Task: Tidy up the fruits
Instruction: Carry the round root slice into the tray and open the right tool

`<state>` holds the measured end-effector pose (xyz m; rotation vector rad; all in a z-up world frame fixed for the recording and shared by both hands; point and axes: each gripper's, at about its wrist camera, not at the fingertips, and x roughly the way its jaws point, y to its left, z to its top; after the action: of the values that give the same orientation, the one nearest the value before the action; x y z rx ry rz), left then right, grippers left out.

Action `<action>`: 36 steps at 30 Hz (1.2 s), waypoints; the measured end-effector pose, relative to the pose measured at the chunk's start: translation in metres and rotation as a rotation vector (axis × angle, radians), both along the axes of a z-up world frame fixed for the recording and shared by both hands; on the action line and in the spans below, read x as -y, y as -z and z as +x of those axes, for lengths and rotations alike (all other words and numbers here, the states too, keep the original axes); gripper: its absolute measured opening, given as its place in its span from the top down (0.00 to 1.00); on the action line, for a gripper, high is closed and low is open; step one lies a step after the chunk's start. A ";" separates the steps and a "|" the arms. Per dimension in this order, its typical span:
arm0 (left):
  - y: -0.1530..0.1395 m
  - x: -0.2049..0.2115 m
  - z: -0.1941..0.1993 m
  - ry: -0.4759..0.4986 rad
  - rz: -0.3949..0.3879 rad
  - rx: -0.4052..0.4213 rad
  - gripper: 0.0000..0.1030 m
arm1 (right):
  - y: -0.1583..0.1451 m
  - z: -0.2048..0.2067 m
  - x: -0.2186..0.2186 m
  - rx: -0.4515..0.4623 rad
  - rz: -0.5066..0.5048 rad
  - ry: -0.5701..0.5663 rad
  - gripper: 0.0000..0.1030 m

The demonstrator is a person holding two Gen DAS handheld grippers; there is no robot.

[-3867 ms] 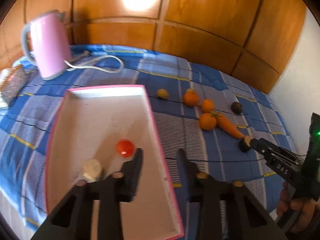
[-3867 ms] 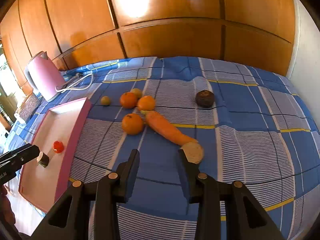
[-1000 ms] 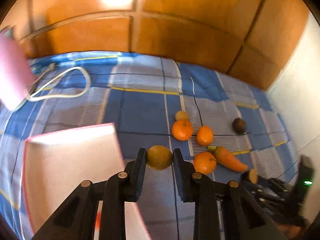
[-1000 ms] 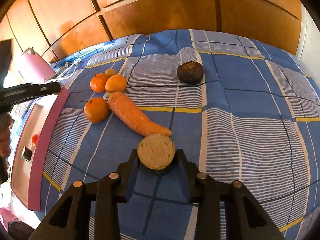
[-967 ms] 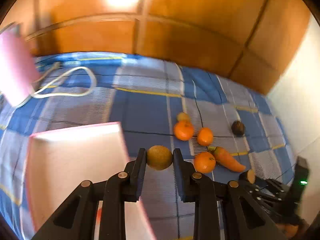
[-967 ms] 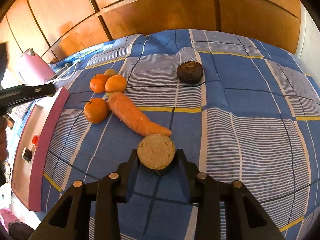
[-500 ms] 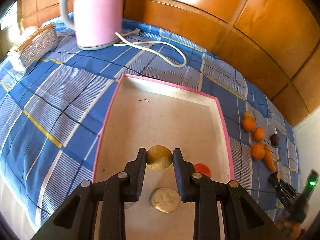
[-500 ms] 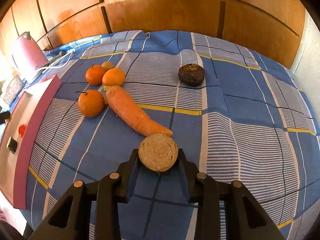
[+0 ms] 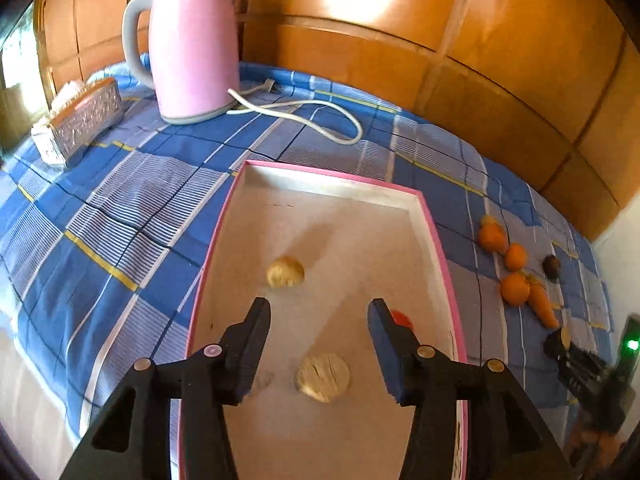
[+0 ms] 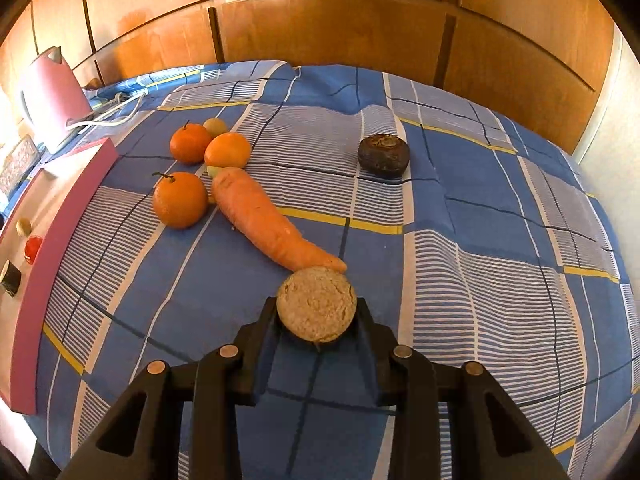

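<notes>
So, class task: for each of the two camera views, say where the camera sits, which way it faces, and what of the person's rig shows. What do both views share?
Left wrist: sits on the left gripper, above the pink-rimmed tray, facing the pink kettle; its open fingers show.
Right wrist: sits on the right gripper, low over the blue checked cloth, facing the carrot and oranges; it grips a round tan fruit.
Shared: tray, kettle, carrot, oranges.

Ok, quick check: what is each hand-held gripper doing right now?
Left hand-held gripper: open, holding nothing, above the pink tray.
Right hand-held gripper: closed on the round tan fruit.
</notes>
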<state>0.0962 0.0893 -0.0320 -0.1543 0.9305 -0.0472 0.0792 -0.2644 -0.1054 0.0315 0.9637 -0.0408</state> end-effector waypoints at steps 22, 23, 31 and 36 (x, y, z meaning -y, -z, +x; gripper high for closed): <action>-0.006 0.019 -0.050 0.032 0.018 0.043 0.49 | -0.013 -0.023 -0.019 -0.013 0.098 -0.089 0.66; -0.006 0.018 -0.050 0.030 0.018 0.042 0.49 | -0.015 -0.025 -0.024 -0.010 0.106 -0.102 0.66; -0.004 0.003 -0.051 -0.010 0.000 0.042 0.49 | -0.033 -0.030 -0.073 0.008 0.151 -0.271 0.66; -0.003 -0.011 -0.051 -0.049 0.001 0.041 0.49 | -0.051 -0.034 -0.116 0.034 0.175 -0.419 0.66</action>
<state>0.0448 0.1008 -0.0291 -0.1747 0.8856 -0.0052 0.0455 -0.1486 -0.0545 -0.0083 0.9214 0.4287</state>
